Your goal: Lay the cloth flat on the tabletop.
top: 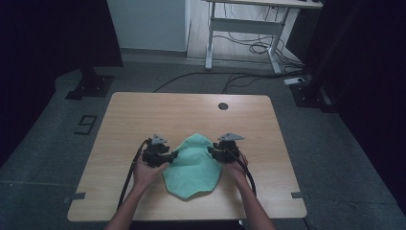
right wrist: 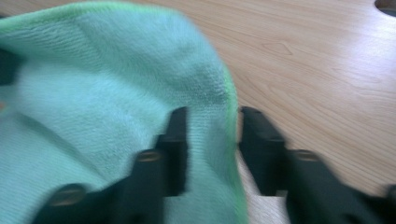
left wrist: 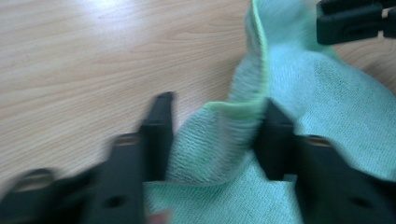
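A soft mint-green terry cloth point(top: 193, 165) lies rumpled on the light wood-grain table point(top: 143, 115), toward the near edge and about centred between the person's hands. From where I stand, its far end bulges up into a rounded hump pointing to twelve o'clock, while the near end tapers to a loose corner at six o'clock.

The left gripper point(top: 165, 154) sits at the cloth's nine o'clock side, held in the left hand point(top: 146, 171). In the left gripper view its jaws are spread apart, with a raised fold of the cloth point(left wrist: 224, 135) standing between them; the fabric touches the right jaw, but the picture is blurred.

The right gripper point(top: 215, 151) is at the cloth's three o'clock side, in the right hand point(top: 235, 167). In the right gripper view its jaws are also parted, narrowly, with the cloth's hemmed edge point(right wrist: 210, 135) lying in the gap; I cannot tell whether they press it.

A small dark round hole point(top: 223, 106) marks the table at twelve o'clock, well apart from the cloth.
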Demonstrator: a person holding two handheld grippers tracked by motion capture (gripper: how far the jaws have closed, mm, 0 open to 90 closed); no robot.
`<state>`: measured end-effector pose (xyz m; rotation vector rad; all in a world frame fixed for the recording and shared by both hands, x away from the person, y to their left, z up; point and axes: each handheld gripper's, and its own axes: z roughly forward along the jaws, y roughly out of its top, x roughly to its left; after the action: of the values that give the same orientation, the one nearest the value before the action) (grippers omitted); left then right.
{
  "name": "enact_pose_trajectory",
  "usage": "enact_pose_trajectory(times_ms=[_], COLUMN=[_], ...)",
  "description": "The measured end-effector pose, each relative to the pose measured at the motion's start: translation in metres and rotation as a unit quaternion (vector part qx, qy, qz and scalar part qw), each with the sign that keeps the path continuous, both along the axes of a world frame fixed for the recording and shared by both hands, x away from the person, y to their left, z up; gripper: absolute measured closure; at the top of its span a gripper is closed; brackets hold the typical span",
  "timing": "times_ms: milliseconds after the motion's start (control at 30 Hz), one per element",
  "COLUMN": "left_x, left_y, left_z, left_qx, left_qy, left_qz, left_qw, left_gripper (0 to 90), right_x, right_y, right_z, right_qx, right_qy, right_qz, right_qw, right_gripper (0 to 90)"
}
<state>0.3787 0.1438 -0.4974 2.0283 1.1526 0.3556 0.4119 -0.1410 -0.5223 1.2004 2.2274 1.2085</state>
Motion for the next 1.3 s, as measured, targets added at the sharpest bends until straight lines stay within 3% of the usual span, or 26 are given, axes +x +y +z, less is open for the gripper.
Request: enact_pose_trajectory(times_ms=[100, 267, 433, 633, 767, 900, 1100, 1300], left_x=[-0.011, -0.023, -0.032, -0.029, -0.025, -0.022, -0.019, -0.015], left_y=[0.005, 0.013, 0.022, 0.018, 0.010, 0.005, 0.005, 0.006], left_z=[0.012, 0.023, 0.017, -0.013, -0.029, -0.036, -0.038, -0.037], left_qx=[0.003, -0.003, 0.007, 0.027, 0.043, 0.051, 0.052, 0.059], left_qy=[-0.038, -0.057, -0.044, -0.002, 0.022, 0.030, 0.034, 0.037], left_qz=[0.011, 0.026, 0.033, 0.026, 0.013, 0.011, 0.009, -0.002], left_qw=[0.9992, 0.9980, 0.9985, 0.9993, 0.9988, 0.9982, 0.9981, 0.9976], left_gripper=[38.7, 35.7, 37.9, 52.9, 57.0, 56.8, 56.8, 55.9], right_x=[-0.006, -0.016, -0.023, -0.022, -0.019, -0.019, -0.020, -0.045], right_y=[-0.004, -0.012, -0.011, 0.000, 0.008, 0.010, 0.003, -0.003], right_z=[0.003, 0.011, 0.011, 0.002, -0.011, -0.018, -0.024, -0.027], right_qx=[-0.005, 0.012, 0.016, 0.002, -0.019, -0.039, -0.036, -0.021], right_qy=[-0.016, -0.026, -0.028, -0.016, 0.003, 0.017, 0.037, 0.031], right_qz=[-0.010, -0.005, 0.016, 0.038, 0.051, 0.054, 0.040, 0.021], right_qw=[0.9998, 0.9996, 0.9994, 0.9992, 0.9985, 0.9977, 0.9979, 0.9991], right_gripper=[49.5, 50.1, 53.2, 62.6, 66.6, 66.8, 66.9, 68.1])
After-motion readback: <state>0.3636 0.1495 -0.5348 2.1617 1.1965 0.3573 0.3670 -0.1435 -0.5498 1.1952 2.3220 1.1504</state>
